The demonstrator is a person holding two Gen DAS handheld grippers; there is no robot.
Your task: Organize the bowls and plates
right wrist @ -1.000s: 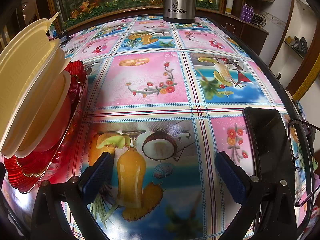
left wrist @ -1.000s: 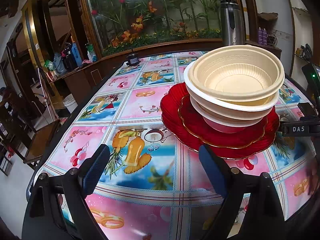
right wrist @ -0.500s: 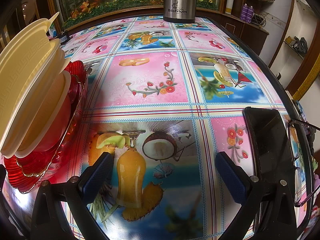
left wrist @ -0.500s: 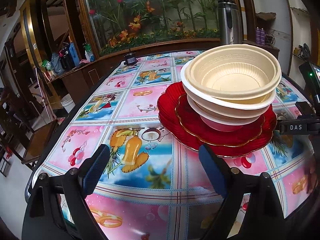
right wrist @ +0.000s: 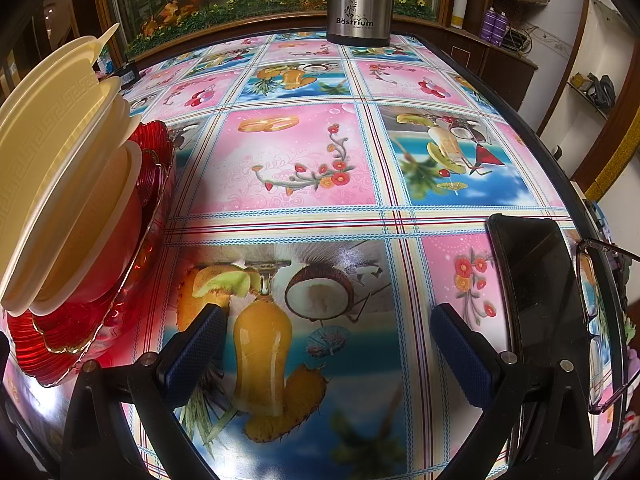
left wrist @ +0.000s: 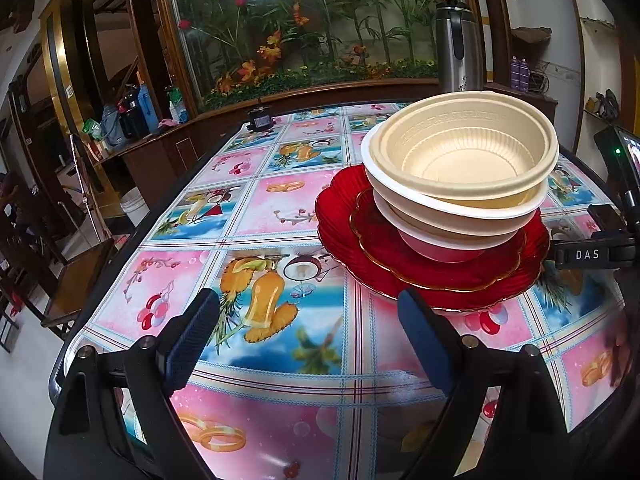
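Red glass plates [left wrist: 432,268], the smaller gold-rimmed one resting on the larger, carry a stack of three nested bowls [left wrist: 464,184], a cream bowl on top and a pinkish one at the bottom, on a table [left wrist: 256,208] spread with a glossy fruit-and-flower cloth. The left gripper [left wrist: 308,340] hangs just short of the stack's near edge, fingers wide apart and holding nothing. The right gripper [right wrist: 328,356] hovers to the right of the stack over bare cloth, its fingers likewise spread and empty. A steel flask [right wrist: 358,0] stands well beyond the stack at the far edge; a dark phone [right wrist: 540,300] and a pair of glasses [right wrist: 604,320] lie far to the stack's right. With every dish in view gathered into one pile, the sorting looks essentially finished; no loose plate or bowl appears elsewhere.
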